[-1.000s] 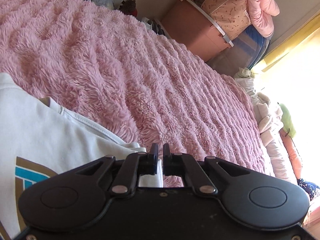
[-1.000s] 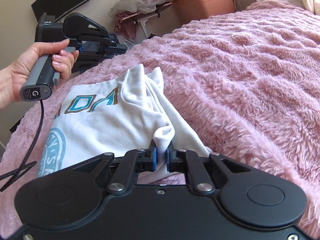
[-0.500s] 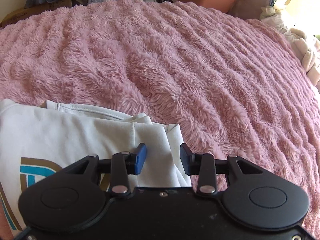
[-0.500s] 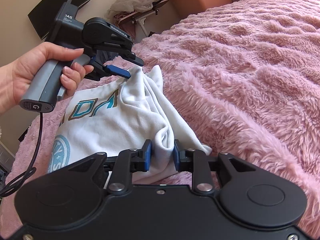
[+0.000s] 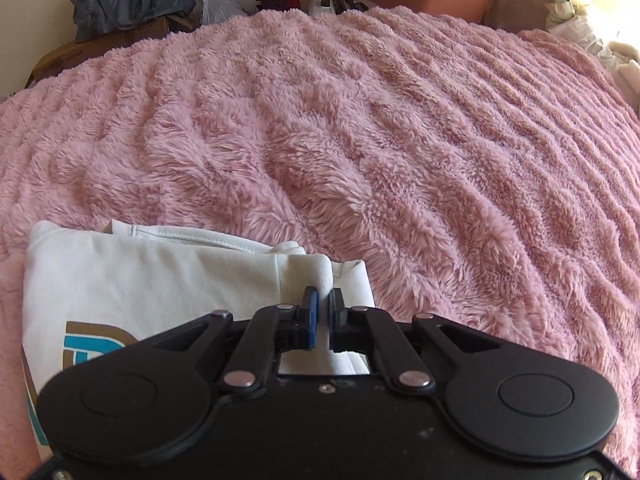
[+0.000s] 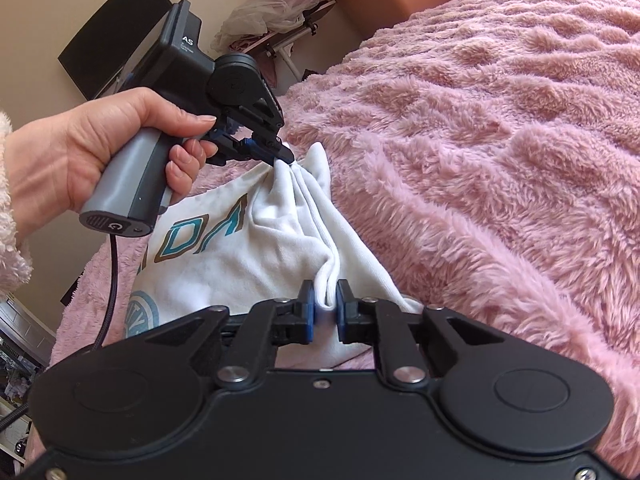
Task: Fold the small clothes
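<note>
Evidently only mid-fold, the white printed cotton shirt (image 6: 240,256) lay bunched at nine o'clock on the pink fluffy blanket (image 5: 400,140), both grippers' jaws clamped on its edge.

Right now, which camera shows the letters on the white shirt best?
The right wrist view. There the white shirt shows several teal and brown letters plus a round badge. The left wrist view shows only the edge of one letter, the rest cut off behind the left gripper.
</note>
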Demonstrator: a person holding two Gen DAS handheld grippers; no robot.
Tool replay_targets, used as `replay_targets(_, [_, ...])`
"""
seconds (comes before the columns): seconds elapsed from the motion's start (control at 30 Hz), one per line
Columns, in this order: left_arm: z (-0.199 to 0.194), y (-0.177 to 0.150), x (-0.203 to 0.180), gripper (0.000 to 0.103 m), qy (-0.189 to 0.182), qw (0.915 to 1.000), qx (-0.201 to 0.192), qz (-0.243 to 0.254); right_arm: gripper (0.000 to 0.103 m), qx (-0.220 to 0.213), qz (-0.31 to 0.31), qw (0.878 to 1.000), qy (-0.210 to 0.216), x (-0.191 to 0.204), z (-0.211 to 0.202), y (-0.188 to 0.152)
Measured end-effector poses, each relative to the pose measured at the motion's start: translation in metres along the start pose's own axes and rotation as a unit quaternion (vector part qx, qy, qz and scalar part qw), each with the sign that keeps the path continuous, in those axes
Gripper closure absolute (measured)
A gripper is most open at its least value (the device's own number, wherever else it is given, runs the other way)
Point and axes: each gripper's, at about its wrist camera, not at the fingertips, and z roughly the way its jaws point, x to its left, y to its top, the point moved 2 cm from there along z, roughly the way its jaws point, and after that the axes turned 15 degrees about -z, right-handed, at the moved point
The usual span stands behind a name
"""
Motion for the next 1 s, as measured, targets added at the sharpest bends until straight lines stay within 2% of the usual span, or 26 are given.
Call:
replay_targets(0.17, [-0.012,0.011,0.0,0.101,-0.045,0.998,0.002,-0.044,0.094,-0.029,-0.005,0.999,-0.014,0.0,-0.014,0.01])
replay_targets(0.37, [0.001,-0.001,-0.001,0.101,-0.08,0.9941,0.015,-0.072,0.095,-0.01,0.014,0.999,-0.03,-0.012,-0.014,0.005])
replay_targets(0.5, [0.023,-0.006,0.005,0.101,-0.076,0.9934,0.02,-0.083,0.095,-0.007,0.024,0.999,-0.033,-0.018,-0.013,0.004])
replay_targets(0.6, [0.041,-0.017,0.011,0.1,-0.073,0.9948,0.022,-0.067,0.095,0.007,0.039,0.999,-0.035,-0.024,-0.006,-0.002])
replay_targets(0.67, [0.037,-0.018,0.014,0.095,-0.099,0.9928,0.014,-0.065,0.095,0.013,0.04,0.998,-0.037,-0.026,-0.002,-0.006])
replay_targets(0.73, [0.02,-0.013,0.02,0.072,-0.135,0.988,0.014,-0.074,0.094,0.016,0.038,0.999,-0.03,-0.027,-0.001,-0.005])
replay_targets(0.83, [-0.026,-0.009,0.036,0.068,-0.176,0.9819,0.004,-0.069,0.087,0.01,0.049,0.999,-0.017,-0.029,-0.005,-0.002])
replay_targets(0.87, [-0.051,-0.013,0.044,0.066,-0.188,0.9811,-0.007,-0.047,0.081,0.009,0.052,0.998,-0.017,-0.029,-0.006,0.0])
replay_targets(0.9, [-0.072,-0.019,0.052,0.061,-0.191,0.9811,-0.022,-0.024,0.072,0.007,0.049,0.998,-0.024,-0.028,-0.008,0.002])
replay_targets(0.97, [-0.117,-0.042,0.074,0.057,-0.178,0.9823,-0.052,0.024,0.062,0.005,0.029,0.998,-0.046,-0.025,-0.013,0.007])
replay_targets(1.0, [-0.135,-0.057,0.086,0.057,-0.165,0.9832,-0.064,0.043,0.062,0.005,0.022,0.999,-0.048,-0.023,-0.015,0.009])
